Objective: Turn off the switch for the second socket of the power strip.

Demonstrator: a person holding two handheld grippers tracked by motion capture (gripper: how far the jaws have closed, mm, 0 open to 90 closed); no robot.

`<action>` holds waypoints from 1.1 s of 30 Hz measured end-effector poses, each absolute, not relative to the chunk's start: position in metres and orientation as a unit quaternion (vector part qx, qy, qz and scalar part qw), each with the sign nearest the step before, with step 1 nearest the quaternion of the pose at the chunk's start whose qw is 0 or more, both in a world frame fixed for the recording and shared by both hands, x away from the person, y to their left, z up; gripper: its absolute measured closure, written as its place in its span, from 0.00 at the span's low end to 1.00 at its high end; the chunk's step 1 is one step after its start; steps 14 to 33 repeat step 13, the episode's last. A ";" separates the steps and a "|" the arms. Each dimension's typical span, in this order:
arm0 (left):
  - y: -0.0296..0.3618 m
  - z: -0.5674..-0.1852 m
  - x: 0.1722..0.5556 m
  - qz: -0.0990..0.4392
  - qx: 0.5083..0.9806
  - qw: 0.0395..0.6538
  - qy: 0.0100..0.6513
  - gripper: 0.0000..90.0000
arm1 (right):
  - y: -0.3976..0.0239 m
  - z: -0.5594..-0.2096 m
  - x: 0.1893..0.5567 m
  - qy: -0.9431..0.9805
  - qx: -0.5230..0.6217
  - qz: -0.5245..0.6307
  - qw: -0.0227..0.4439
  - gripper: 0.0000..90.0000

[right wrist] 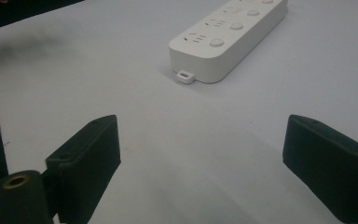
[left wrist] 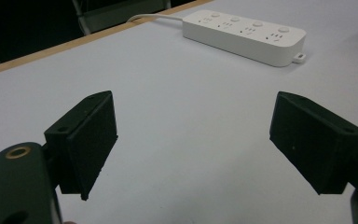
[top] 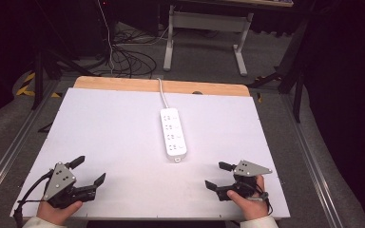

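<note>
Power strip [top: 174, 133]: lies untouched mid-table [top: 100, 142].
My left gripper [top: 89, 172]: jaws wide, empty.
My right gripper [top: 218, 175]: jaws wide, empty.
Progress: seemingly nothing begun.

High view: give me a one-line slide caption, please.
Two hand-held grippers, left and right, jaws open, rest near a white power strip on the white table.

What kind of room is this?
Probably a lab or workshop set up for recording. A white table holds just a power strip, loose cables lie on the floor behind it, and a person holds two grippers, left and right.
</note>
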State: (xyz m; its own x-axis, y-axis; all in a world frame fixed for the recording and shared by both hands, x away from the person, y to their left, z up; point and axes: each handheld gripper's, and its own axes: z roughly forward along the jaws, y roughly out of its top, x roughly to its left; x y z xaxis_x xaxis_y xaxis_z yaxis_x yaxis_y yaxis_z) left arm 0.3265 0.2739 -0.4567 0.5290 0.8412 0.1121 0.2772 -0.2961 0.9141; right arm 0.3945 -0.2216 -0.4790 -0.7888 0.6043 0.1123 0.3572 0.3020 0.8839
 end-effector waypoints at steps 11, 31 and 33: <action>0.271 -0.461 0.331 0.308 0.738 0.465 0.379 0.16 | -0.222 -0.485 0.395 0.813 0.302 0.482 0.124 0.09; 0.272 -0.462 0.332 0.310 0.738 0.463 0.379 0.15 | -0.222 -0.485 0.395 0.812 0.301 0.484 0.127 0.08; 0.272 -0.462 0.332 0.310 0.738 0.463 0.379 0.15 | -0.222 -0.485 0.395 0.812 0.301 0.484 0.127 0.08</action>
